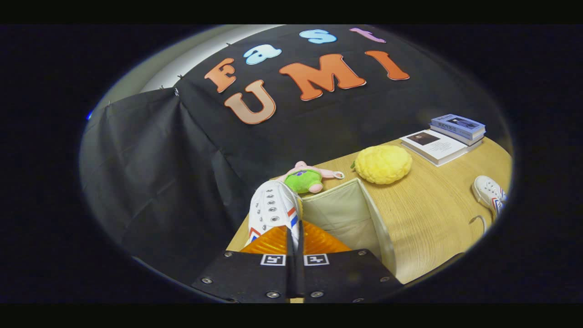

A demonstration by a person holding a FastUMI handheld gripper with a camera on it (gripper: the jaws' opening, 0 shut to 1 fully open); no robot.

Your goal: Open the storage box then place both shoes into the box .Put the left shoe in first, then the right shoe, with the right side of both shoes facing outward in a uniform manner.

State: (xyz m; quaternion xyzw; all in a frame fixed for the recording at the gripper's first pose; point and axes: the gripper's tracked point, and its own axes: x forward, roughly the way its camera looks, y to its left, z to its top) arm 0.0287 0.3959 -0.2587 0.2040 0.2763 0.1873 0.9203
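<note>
The gripper points forward and slightly downward, its two orange fingers drawn close together with only a thin dark gap between them. They appear to pinch the white sneaker at its upper edge, though the contact itself is hard to make out.

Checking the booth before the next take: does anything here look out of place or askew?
Nothing stands out. The tool is closed on a white sneaker over the open storage box; the other sneaker waits on the table.
</note>
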